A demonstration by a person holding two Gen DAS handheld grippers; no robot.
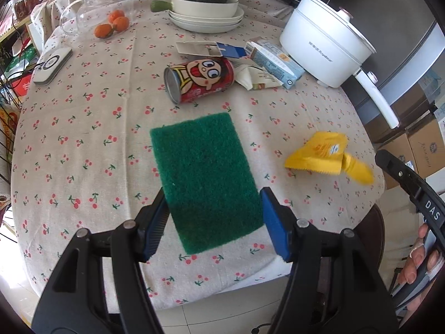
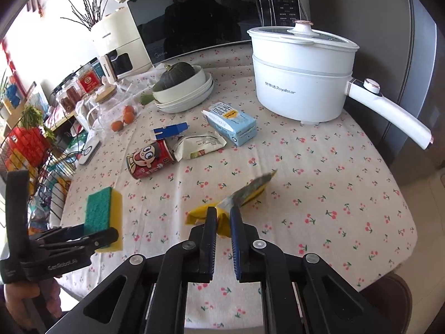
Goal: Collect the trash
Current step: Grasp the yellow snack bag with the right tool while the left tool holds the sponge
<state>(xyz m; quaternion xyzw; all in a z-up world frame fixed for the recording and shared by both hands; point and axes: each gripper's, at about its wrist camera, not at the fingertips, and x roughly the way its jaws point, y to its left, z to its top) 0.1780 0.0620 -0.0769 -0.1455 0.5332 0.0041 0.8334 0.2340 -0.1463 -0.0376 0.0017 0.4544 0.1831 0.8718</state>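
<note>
My right gripper (image 2: 223, 217) is shut on a yellow snack wrapper (image 2: 242, 197) and holds it above the cherry-print tablecloth (image 2: 333, 181); the wrapper also shows in the left wrist view (image 1: 325, 153). My left gripper (image 1: 214, 203) holds a green and yellow sponge (image 1: 205, 178) between its fingers, also seen in the right wrist view (image 2: 104, 214). More trash lies mid-table: a red cartoon can (image 1: 200, 79) on its side, a blue milk carton (image 1: 274, 62), a white crumpled wrapper (image 1: 256, 78) and a blue and white card (image 1: 211, 48).
A white electric pot (image 1: 325, 47) with a long handle stands at the right. Stacked white bowls (image 1: 205, 11) hold a dark squash. Oranges (image 1: 111, 25), a glass jar (image 1: 89, 8) and a white device (image 1: 52, 65) sit at the left. Boxes (image 1: 411, 139) stand beyond the table's right edge.
</note>
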